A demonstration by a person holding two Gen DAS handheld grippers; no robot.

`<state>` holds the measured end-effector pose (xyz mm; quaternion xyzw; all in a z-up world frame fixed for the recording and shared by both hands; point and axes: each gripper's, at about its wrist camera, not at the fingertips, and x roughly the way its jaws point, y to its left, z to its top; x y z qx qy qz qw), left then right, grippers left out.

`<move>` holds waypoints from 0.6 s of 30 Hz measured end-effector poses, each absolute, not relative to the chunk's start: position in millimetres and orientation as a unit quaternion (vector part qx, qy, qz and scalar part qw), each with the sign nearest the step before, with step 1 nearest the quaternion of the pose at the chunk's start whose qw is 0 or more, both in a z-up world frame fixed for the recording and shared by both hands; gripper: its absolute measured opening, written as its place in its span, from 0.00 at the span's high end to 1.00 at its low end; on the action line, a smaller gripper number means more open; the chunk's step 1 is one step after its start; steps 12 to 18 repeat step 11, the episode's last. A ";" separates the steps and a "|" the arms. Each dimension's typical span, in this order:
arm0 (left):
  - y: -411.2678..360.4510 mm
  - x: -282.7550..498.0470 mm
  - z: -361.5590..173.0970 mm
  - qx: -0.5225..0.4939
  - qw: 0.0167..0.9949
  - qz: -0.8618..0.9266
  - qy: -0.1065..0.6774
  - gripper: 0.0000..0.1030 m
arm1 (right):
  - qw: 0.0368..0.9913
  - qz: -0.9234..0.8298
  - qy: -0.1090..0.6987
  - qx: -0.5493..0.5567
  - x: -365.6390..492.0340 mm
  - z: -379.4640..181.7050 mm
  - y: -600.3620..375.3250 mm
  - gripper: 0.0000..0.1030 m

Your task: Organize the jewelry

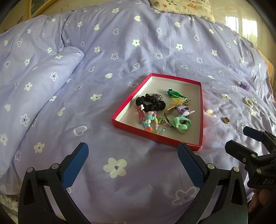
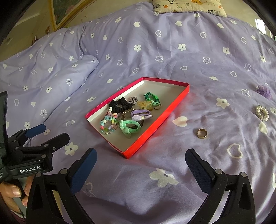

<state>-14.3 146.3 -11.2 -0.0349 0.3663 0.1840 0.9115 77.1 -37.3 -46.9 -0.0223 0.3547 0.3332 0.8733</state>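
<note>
A red shallow box [image 1: 126, 101] [image 2: 155, 124] lies on the purple bed cover. It holds several hair ties, a black scrunchie [image 1: 151, 103] [image 2: 119, 105], a green bow tie [image 1: 181, 124] [image 2: 129, 128] and a bead bracelet [image 2: 108, 125]. A gold ring [image 2: 202, 133] [image 1: 226, 120], a pearl scrunchie [image 2: 262, 112] [image 1: 248, 101] and a purple hair tie [image 2: 264, 91] [image 1: 245, 85] lie loose to the box's right. My left gripper [image 1: 132, 155] is open and empty, near of the box. My right gripper [image 2: 140, 160] is open and empty, near of the box and ring.
A folded ridge of purple duvet [image 1: 43, 82] rises at the left. A cream patterned pillow [image 1: 182, 6] lies at the far end. The bed edge and shiny floor [image 1: 250, 25] show at the right. The other gripper shows at each view's side edge.
</note>
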 end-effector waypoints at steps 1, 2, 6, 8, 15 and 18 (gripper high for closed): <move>146.2 -13.8 -11.6 -0.035 0.911 0.184 0.367 0.00 | 0.873 0.333 0.355 -0.022 76.3 -48.0 -37.8 0.00; 146.2 -13.7 -11.8 -0.035 0.911 0.184 0.367 0.00 | 0.873 0.334 0.355 -0.022 76.8 -47.8 -37.1 0.00; 146.0 -13.3 -11.6 -0.034 0.911 0.184 0.367 0.00 | 0.872 0.336 0.356 -0.023 77.1 -50.1 -36.6 0.00; 145.8 -13.6 -11.3 -0.034 0.911 0.183 0.367 0.00 | 0.871 0.336 0.358 -0.021 77.7 -52.5 -35.6 0.00; 145.5 -11.6 -13.8 -0.035 0.911 0.181 0.369 0.00 | 0.869 0.338 0.360 -0.019 77.8 -54.3 -33.8 0.00; 145.5 -11.6 -13.8 -0.035 0.911 0.181 0.369 0.00 | 0.869 0.338 0.360 -0.019 77.8 -54.3 -33.8 0.00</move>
